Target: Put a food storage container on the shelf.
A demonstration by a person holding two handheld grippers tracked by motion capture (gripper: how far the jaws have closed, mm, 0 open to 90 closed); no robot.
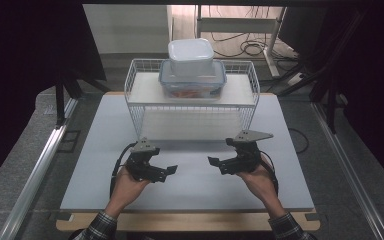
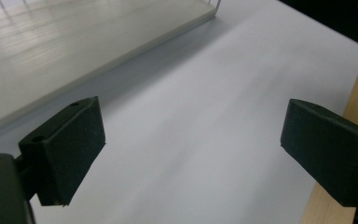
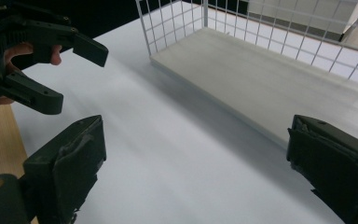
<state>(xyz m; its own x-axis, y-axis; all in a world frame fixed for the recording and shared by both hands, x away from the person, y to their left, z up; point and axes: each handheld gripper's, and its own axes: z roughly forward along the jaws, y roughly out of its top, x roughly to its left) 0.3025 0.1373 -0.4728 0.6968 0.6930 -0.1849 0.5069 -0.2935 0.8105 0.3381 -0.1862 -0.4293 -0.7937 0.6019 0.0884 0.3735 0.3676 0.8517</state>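
Both grippers rest at lower centre of the table (image 1: 95, 165), left gripper (image 1: 166, 172) and right gripper (image 1: 216, 162) each with jaws wide and empty. Two stacked containers (image 1: 192, 70) sit upper centre on the wire rack (image 1: 140, 112), likely awaiting pickup.

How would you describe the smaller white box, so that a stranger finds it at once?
Look at the white wire rack at the far side of the table. On its upper shelf stands a clear container with a blue-rimmed lid. The smaller white box sits on that lid: opaque white, rounded corners, the highest thing there.
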